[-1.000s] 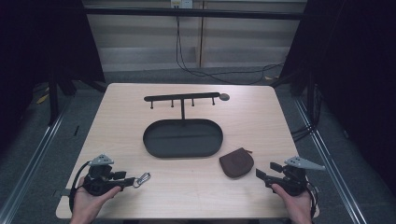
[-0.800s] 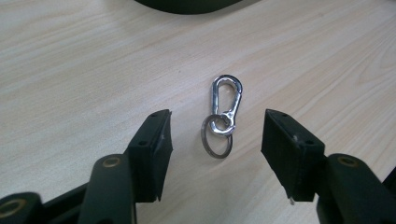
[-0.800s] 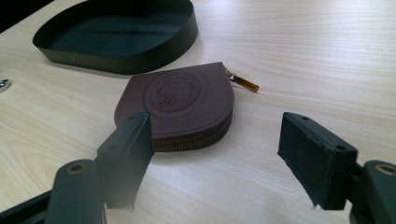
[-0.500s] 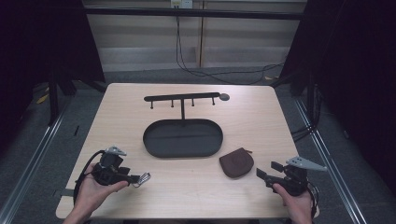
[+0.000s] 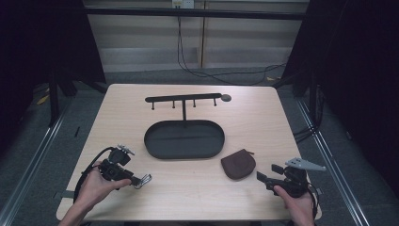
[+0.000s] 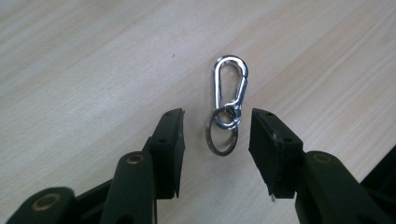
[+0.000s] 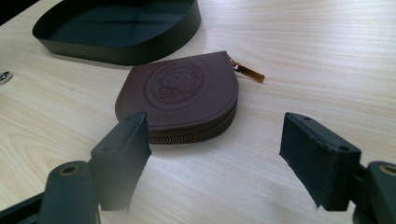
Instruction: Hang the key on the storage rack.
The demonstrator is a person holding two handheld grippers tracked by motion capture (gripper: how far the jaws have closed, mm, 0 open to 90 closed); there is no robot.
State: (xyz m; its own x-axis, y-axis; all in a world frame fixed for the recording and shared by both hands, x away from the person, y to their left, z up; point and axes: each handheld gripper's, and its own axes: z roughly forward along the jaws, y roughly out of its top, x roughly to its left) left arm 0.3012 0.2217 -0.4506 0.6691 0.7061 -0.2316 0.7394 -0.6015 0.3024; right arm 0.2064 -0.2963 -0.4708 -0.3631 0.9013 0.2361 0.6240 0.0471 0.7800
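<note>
Left hand-held gripper (image 6: 217, 140): jaws have just been closing, pads clear of the silver metal carabiner clip with key rings (image 6: 227, 109) lying flat on the light wooden desk (image 5: 188, 188), rings between the fingertips. Right hand-held gripper (image 7: 215, 154): jaws wide, brown embossed leather zip pouch (image 7: 184, 95) just ahead, untouched. High view adds black oval tray (image 5: 184, 140) and hook rack (image 5: 186, 100).

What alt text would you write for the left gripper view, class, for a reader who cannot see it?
A silver metal carabiner clip with two linked key rings lies flat on the pale wooden table, the rings between the open black jaws of the left gripper, which touch neither. The jaws have just been closing.
</note>
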